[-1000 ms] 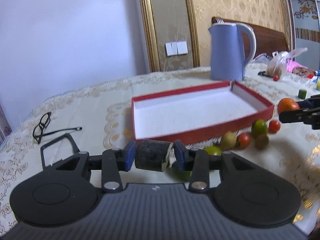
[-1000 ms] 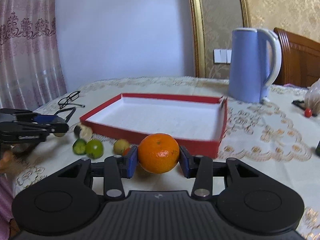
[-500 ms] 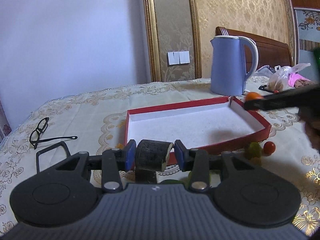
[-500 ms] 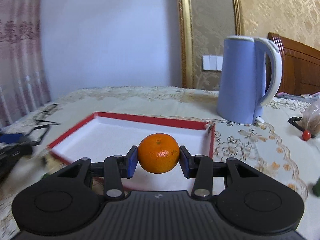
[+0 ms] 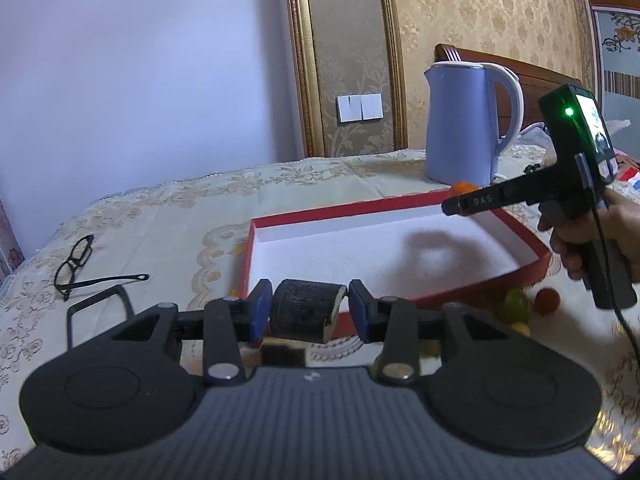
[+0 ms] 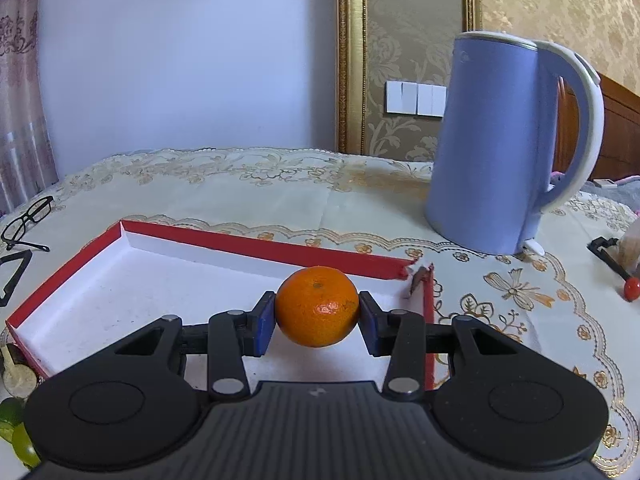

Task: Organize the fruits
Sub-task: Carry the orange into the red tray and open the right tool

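right gripper point(image 6: 318, 322): jaws clamped on one orange point(image 6: 317, 306), blue pads touching it on both sides, held over the far right corner of the red box point(image 6: 256, 250)
left gripper point(image 5: 306, 312): jaws closed on one dark stubby cylinder chunk point(image 5: 304, 310) with a pale cut face, can't tell what fruit it is; it hangs just in front of the box's near wall
red box: one, shallow, white inside, nothing lying in it, top right corner torn
loose fruit: left wrist view shows one green one point(image 5: 516, 306) and one small red one point(image 5: 547, 301) on the tabletop point(image 5: 180, 216) just outside the near wall, more are hidden behind the gripper
other stuff: one blue kettle point(image 6: 504, 144) behind the box, one pair of glasses point(image 5: 76, 258) off to the left
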Tool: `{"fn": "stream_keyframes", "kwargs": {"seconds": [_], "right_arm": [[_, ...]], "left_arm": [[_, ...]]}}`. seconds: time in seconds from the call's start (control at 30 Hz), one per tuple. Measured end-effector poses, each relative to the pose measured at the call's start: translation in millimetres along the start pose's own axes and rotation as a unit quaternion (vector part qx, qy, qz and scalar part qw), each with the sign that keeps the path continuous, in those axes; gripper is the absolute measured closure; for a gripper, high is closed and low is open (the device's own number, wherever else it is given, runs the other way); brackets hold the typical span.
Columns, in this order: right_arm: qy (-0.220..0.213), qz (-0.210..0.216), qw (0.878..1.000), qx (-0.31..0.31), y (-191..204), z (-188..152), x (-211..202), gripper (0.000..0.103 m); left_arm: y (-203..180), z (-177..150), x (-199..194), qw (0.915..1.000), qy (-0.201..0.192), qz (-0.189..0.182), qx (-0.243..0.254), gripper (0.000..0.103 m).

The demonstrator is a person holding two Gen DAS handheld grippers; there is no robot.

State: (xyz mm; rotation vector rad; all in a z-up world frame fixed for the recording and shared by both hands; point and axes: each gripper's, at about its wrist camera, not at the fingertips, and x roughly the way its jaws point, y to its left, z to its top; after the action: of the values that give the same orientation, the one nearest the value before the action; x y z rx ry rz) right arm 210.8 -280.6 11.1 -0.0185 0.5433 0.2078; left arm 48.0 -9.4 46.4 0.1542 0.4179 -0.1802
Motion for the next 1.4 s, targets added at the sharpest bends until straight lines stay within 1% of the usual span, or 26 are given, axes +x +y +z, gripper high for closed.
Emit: {"fn": "stream_keyframes", "kwargs": {"seconds": [0.17, 0.3, 0.37, 0.4, 0.43, 0.5, 0.57, 0.63, 0.7, 0.77, 0.83, 0.93, 1.03, 1.13, 1.17, 1.2, 1.23, 1.27, 1.3, 1.4], "right_arm": [[0.007, 0.006, 1.0, -0.003, 6.6, 8.4, 5.4, 0.061], [0.023, 0.005, 1.0, -0.014, 16.8, 18.4, 21.2, 0.06], [0.037, 0.002, 0.999, -0.023, 21.5, 22.2, 32.2, 0.055], [0.041, -0.007, 0.999, -0.03, 23.5, 22.5, 33.0, 0.05], [0.04, -0.017, 0.998, -0.035, 25.0, 21.7, 29.8, 0.049], [0.018, -0.019, 0.999, -0.045, 23.8, 14.7, 10.5, 0.049], [-0.004, -0.018, 0.999, -0.047, 19.1, 3.0, -16.3, 0.044], [-0.031, -0.011, 0.999, -0.032, 10.4, -11.7, -45.4, 0.033], [-0.057, 0.003, 0.998, 0.007, -2.4, -28.3, -73.5, 0.032], [-0.083, 0.014, 0.995, 0.054, -15.2, -46.4, -97.0, 0.032], [-0.102, 0.004, 0.99, 0.093, -23.0, -64.1, -115.4, 0.031], [-0.116, -0.016, 0.988, 0.106, -24.2, -82.9, -130.8, 0.029], [-0.124, -0.033, 0.988, 0.085, -19.3, -89.9, -136.6, 0.029], [-0.131, -0.025, 0.988, 0.075, -16.3, -90.1, -138.0, 0.029], [-0.128, -0.02, 0.989, 0.07, -14.9, -90.0, -138.0, 0.029], [-0.125, -0.018, 0.99, 0.064, -14.4, -91.7, -140.1, 0.029], [-0.121, -0.017, 0.991, 0.055, -12.3, -92.5, -141.0, 0.029], [-0.118, -0.015, 0.992, 0.043, -10.8, -93.5, -142.7, 0.029], [-0.117, -0.015, 0.992, 0.035, -10.3, -94.8, -143.1, 0.029], [-0.118, -0.012, 0.992, 0.032, -11.3, -101.4, -146.1, 0.029]], "left_arm": [[-7.4, 5.9, 3.3, 0.9999, -0.002, -0.012, -0.008, 0.065], [-13.5, 5.3, 6.0, 0.9999, 0.003, -0.013, -0.006, 0.065], [-13.8, 5.8, 9.1, 0.9998, 0.008, -0.015, -0.009, 0.065], [-13.7, 6.1, 10.1, 0.9998, 0.009, -0.014, -0.009, 0.065], [-13.4, 6.4, 11.1, 0.9998, 0.009, -0.014, -0.009, 0.065], [-13.0, 7.1, 14.7, 0.9999, 0.011, -0.012, -0.006, 0.065], [-13.2, 8.8, 20.2, 0.9998, 0.017, -0.008, -0.005, 0.065], [-13.8, 11.7, 27.9, 0.9995, 0.026, -0.01, -0.012, 0.065], [-14.9, 15.0, 37.5, 0.9989, 0.038, -0.018, -0.02, 0.065], [-17.6, 18.5, 47.6, 0.9985, 0.048, -0.015, -0.022, 0.065], [-22.3, 23.8, 59.0, 0.9983, 0.057, -0.008, -0.014, 0.065], [-28.2, 32.8, 76.6, 0.9978, 0.067, 0.004, -0.006, 0.065], [-32.7, 42.8, 96.6, 0.9971, 0.075, 0.011, -0.005, 0.065], [-37.0, 52.0, 115.9, 0.9965, 0.081, 0.022, -0.003, 0.062], [-36.6, 54.0, 118.8, 0.9961, 0.084, 0.027, -0.004, 0.056], [-34.5, 54.6, 117.2, 0.996, 0.081, 0.037, -0.006, 0.039], [-31.5, 53.8, 109.7, 0.9967, 0.066, 0.045, -0.008, 0.028], [-29.0, 52.3, 100.4, 0.9974, 0.049, 0.052, -0.01, 0.007], [-24.5, 48.6, 86.0, 0.9975, 0.027, 0.064, -0.014, 0.001], [-10.9, 35.6, 46.4, 0.9958, -0.015, 0.086, -0.03, 0.0]]}}
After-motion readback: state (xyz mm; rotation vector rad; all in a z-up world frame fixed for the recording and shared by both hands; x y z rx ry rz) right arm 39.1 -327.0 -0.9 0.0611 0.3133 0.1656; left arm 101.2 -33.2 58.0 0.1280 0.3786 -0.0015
